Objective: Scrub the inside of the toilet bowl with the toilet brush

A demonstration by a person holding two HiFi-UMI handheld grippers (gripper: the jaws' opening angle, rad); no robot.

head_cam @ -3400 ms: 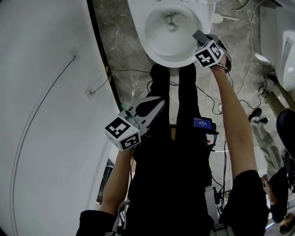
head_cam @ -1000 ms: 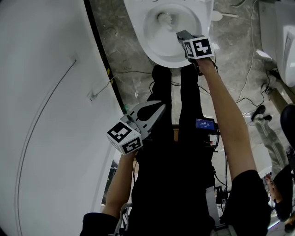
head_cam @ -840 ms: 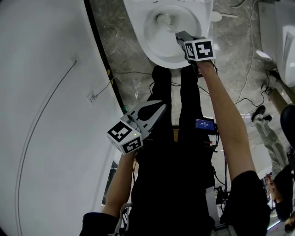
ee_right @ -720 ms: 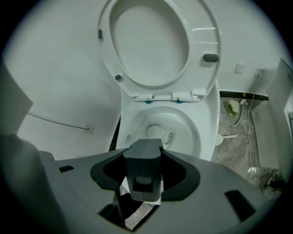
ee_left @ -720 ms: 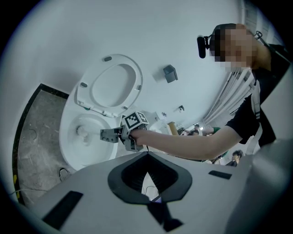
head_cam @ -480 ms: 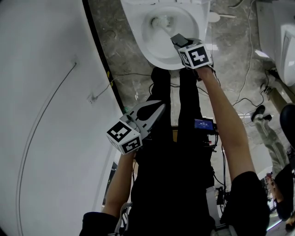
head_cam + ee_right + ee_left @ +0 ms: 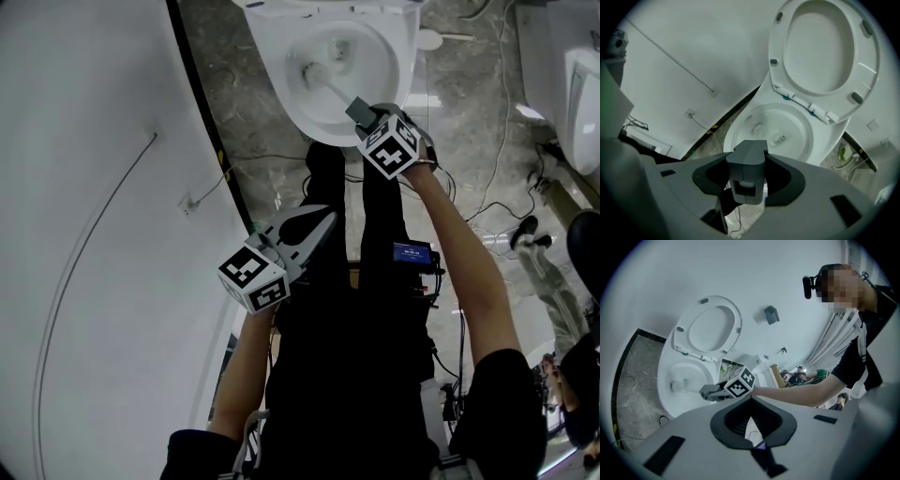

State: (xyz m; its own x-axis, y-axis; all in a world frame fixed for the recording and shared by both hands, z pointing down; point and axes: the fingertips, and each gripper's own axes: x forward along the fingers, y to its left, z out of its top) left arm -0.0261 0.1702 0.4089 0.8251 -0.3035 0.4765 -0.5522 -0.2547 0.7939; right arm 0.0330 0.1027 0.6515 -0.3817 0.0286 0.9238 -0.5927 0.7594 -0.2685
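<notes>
The white toilet bowl (image 7: 268, 56) is at the top of the head view, with its seat and lid (image 7: 825, 51) raised. My right gripper (image 7: 364, 112) hangs over the bowl's near rim, shut on the grey grip (image 7: 746, 164) of the toilet brush. The brush's white handle (image 7: 336, 89) slants down into the bowl. Its head (image 7: 306, 68) rests against the bowl's left inner side. My left gripper (image 7: 319, 221) is held low beside the person's legs, well clear of the bowl, jaws together with nothing in them. The left gripper view shows the bowl (image 7: 665, 401) and the brush head (image 7: 677, 385).
A white wall (image 7: 94, 234) with a socket (image 7: 187, 202) and a cable fills the left. Cables trail over the stone floor (image 7: 487, 141). A white round object (image 7: 431, 39) lies right of the bowl. Another white fixture (image 7: 577, 103) stands at the far right. People (image 7: 801, 376) are in the background.
My right gripper has come left and nearer along the rim, and the brush head has swept from the bowl's middle to its left side. The left gripper has stayed put.
</notes>
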